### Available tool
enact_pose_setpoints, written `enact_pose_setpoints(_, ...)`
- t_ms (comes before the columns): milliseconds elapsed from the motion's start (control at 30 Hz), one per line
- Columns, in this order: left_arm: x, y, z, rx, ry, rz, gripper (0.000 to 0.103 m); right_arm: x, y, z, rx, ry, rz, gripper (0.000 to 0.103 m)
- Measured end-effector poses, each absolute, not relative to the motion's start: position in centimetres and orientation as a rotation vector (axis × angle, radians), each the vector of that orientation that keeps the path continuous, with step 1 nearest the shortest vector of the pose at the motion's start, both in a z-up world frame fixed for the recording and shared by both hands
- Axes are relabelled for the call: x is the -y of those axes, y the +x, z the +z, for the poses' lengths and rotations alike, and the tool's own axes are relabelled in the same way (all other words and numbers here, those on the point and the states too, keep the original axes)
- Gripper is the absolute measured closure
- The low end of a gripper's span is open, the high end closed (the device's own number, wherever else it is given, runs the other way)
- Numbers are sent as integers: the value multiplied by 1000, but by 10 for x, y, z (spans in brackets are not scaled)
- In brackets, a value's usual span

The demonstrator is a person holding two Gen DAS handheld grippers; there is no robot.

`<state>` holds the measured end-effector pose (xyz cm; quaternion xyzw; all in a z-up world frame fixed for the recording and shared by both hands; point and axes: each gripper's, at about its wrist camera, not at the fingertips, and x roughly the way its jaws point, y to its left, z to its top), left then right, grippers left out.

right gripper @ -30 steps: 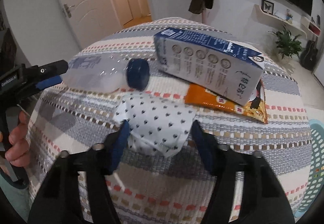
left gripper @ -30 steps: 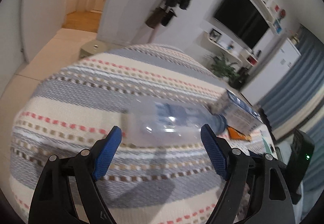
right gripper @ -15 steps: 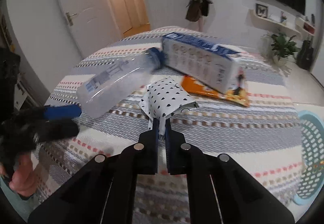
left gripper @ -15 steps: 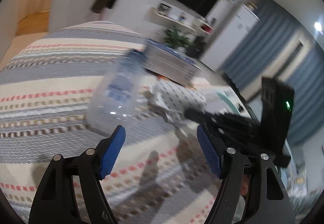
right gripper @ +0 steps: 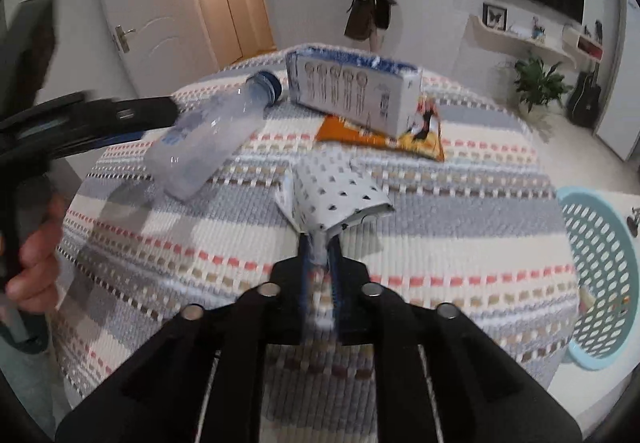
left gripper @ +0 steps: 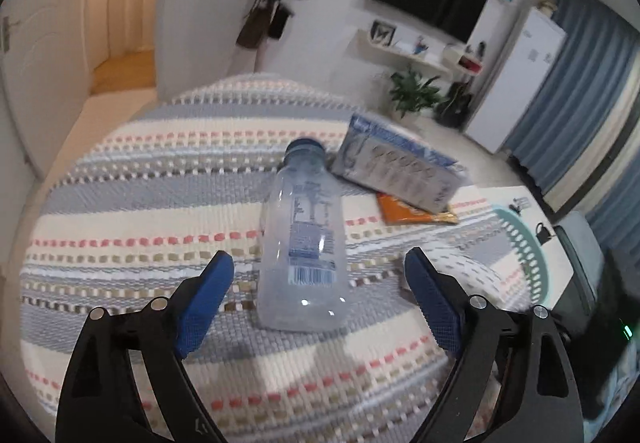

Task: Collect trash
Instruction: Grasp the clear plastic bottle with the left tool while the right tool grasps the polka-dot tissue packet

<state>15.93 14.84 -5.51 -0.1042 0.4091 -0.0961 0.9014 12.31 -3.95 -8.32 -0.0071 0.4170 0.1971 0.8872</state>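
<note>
**Jaws split: right clamped on paper, left wide around the bottle**

Jaws first: the right gripper (right gripper: 320,243) is clenched tight on a crumpled white paper wrapper (right gripper: 336,195) with small dark spots, pinching its lower corner, the rest fanned out just above the striped tabletop (right gripper: 440,263). Over on the other side, the left gripper (left gripper: 320,283) has its jaws spread wide, blue pads (left gripper: 204,295) flanking the base of a clear plastic bottle (left gripper: 304,239) without touching it. The bottle lies on its side, blue cap (left gripper: 305,150) pointing away, nearly against a blue-and-white carton (left gripper: 396,175). That carton lies flat on top of an orange snack packet (left gripper: 408,209), pinning most of it. From the right wrist view, carton (right gripper: 352,91) and packet (right gripper: 380,137) sit just beyond the held wrapper, bottle (right gripper: 208,139) off to the left, with the left gripper's dark arm (right gripper: 88,119) reaching in behind it. A pale teal perforated basket (right gripper: 600,283) sits beyond the tabletop's right edge, below its level. Motion blur softens much of the scene.
</note>
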Motion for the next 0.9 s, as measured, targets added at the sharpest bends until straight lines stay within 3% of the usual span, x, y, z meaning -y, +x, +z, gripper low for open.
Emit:
enact_pose_setpoints(33, -147, 168, -61, -868, -220, -197, 21, 42, 120, -84, -871, -5, 426, 83)
enact_pose_setpoints(100, -150, 180, -70, -902, -219, -163, 23, 47, 113, -85, -865, -11, 427, 57)
enact_pose_setpoints(167, -147, 185, -77, -911, -224, -154, 28, 54, 106, -84, -850, -13, 416, 49)
enact_pose_setpoints(333, -147, 195, -91, -961, -220, -125, 47, 70, 111, -75, -826, -8, 391, 48)
enact_pose_setpoints(400, -143, 198, -91, -952, -203, -110, 47, 71, 118, -73, -831, -15, 392, 43)
enact_pose_setpoints(767, -146, 158, -81, -867, -285, -165, 50, 56, 159, -91, -917, -40, 422, 43)
enact_pose_setpoints(833, -144, 147, -82, -862, -294, -170, 50, 54, 159, -90, -912, -49, 429, 50)
enact_pose_setpoints(900, -143, 139, -82, -859, -307, -172, 50, 52, 159, -91, -916, -55, 427, 63)
